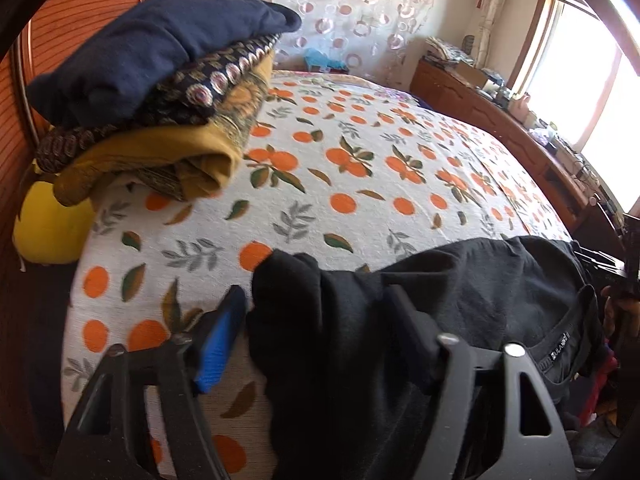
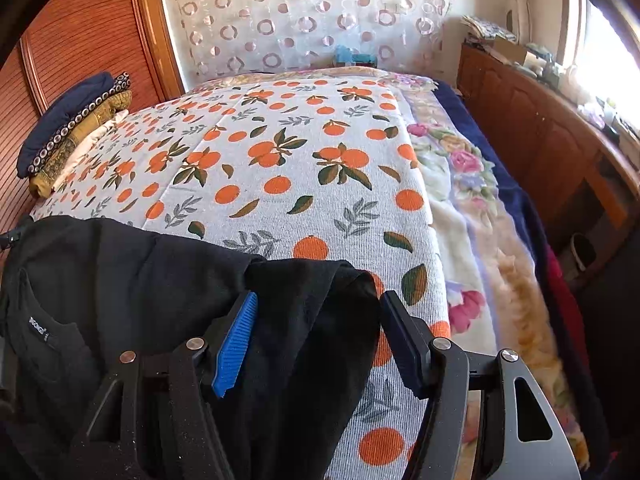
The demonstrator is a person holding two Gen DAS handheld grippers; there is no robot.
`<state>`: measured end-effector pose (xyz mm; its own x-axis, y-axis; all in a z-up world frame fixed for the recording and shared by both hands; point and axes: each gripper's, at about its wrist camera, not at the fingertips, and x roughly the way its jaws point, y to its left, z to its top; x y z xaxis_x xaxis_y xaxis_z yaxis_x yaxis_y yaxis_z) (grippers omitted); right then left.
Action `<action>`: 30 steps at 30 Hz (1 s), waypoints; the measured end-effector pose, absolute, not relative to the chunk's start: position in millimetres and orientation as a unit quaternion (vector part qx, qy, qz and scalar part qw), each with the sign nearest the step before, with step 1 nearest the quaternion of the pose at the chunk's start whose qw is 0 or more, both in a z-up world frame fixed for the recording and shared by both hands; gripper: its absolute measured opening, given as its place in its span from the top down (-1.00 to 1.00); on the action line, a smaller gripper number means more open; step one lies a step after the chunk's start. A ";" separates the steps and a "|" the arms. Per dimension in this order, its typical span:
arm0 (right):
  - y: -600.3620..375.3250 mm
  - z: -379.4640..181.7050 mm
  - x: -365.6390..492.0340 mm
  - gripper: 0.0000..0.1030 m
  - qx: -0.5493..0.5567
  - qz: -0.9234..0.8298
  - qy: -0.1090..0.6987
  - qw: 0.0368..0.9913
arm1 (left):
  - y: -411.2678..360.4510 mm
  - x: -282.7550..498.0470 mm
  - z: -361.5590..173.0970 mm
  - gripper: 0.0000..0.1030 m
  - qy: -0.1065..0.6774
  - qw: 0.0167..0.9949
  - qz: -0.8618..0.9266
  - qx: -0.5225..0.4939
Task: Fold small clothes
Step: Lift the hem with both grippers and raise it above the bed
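A black T-shirt (image 1: 480, 288) (image 2: 120, 272) lies across the near edge of the bed, collar and label toward me. One bunched end of it rises between the fingers of my left gripper (image 1: 316, 296). The jaws stand wide, and the blue pad (image 1: 222, 340) is just off the cloth. The shirt's other bunched end sits between the fingers of my right gripper (image 2: 320, 298), whose jaws are also wide. A thin gap shows beside its dark right pad (image 2: 404, 344). The cloth drapes down over the bed's front edge.
A stack of folded clothes (image 1: 160, 80) (image 2: 72, 132), navy on top, sits at the bed's far left by a wooden wardrobe (image 2: 80, 40). The orange-print bedspread (image 1: 360, 160) (image 2: 300, 160) stretches ahead. A floral blanket (image 2: 460, 184) and a cluttered wooden cabinet (image 2: 540, 120) lie to the right.
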<state>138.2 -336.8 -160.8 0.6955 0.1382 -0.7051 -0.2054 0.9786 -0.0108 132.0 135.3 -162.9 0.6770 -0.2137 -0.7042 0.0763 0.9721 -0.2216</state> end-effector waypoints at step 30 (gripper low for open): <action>-346.0 -45.1 31.0 0.84 -0.083 0.136 0.240 0.958 | 98.5 24.9 -15.1 0.77 0.204 0.966 -0.147 -0.056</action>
<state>31.0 -346.0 -45.1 0.8478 0.2215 -0.4818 -0.3010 0.9490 -0.0935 24.9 98.5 -15.1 0.8731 -0.3074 -0.3785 0.2619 0.9504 -0.1676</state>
